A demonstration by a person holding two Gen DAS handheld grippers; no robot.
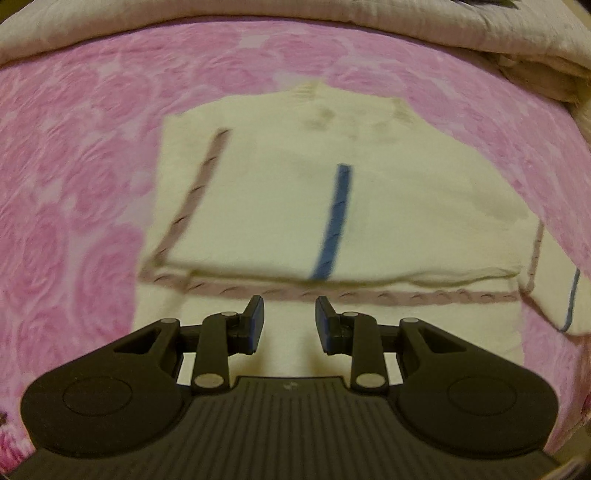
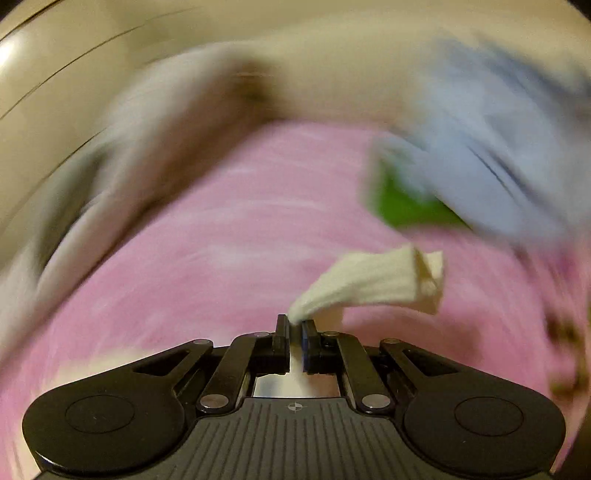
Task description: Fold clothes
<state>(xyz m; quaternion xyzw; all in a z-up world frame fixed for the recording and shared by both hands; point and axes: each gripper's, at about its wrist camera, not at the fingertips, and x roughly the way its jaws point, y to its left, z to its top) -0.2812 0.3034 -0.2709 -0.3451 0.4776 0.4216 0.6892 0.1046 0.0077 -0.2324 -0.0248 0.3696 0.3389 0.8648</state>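
A cream knit sweater (image 1: 295, 206) with a blue stripe and mauve cable trim lies partly folded on the pink rose-patterned bedspread (image 1: 74, 184). My left gripper (image 1: 289, 308) hovers open just over the sweater's near edge, nothing between its fingers. In the right wrist view, which is heavily motion-blurred, my right gripper (image 2: 294, 325) is shut on a ribbed cream cuff of the sweater (image 2: 376, 282), which sticks out forward and to the right above the pink bedspread (image 2: 221, 240).
A beige quilt (image 1: 258, 22) is bunched along the far side of the bed. In the blurred right wrist view a pale blue garment (image 2: 480, 155) with a green patch (image 2: 402, 206) lies at the right, and a pale cloth (image 2: 166, 122) at the left.
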